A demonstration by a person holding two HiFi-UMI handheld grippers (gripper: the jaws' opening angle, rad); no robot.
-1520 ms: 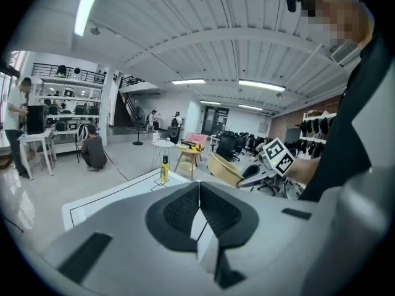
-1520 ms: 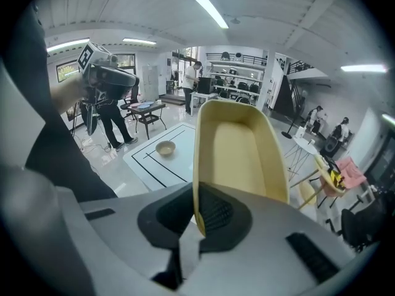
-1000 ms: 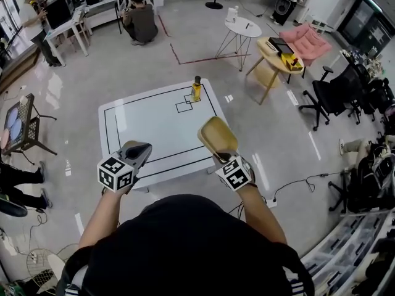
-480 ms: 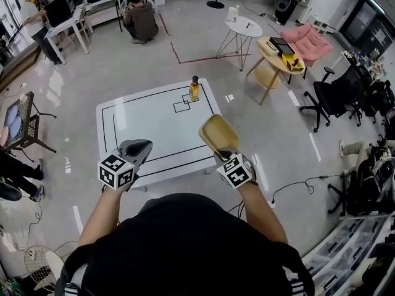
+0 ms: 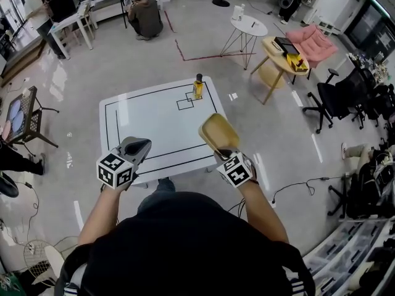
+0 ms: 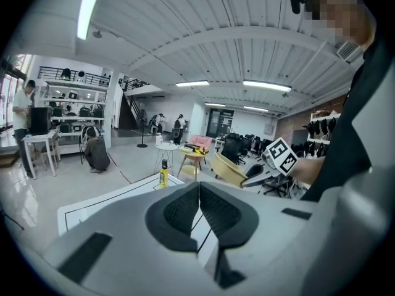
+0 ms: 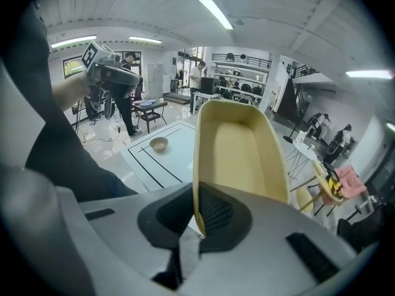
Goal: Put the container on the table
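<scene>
White table ahead: right claw pinches tan container (left claw closed, empty)

Table lies open between bottle and bowl.

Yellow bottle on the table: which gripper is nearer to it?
Right. The right gripper, holding the container, hangs off the table's near right corner, on the bottle's side; the left gripper is at the near left.

Open lab/office space, tape-marked table, desks w/ monitors, office chairs, floor cables
</scene>
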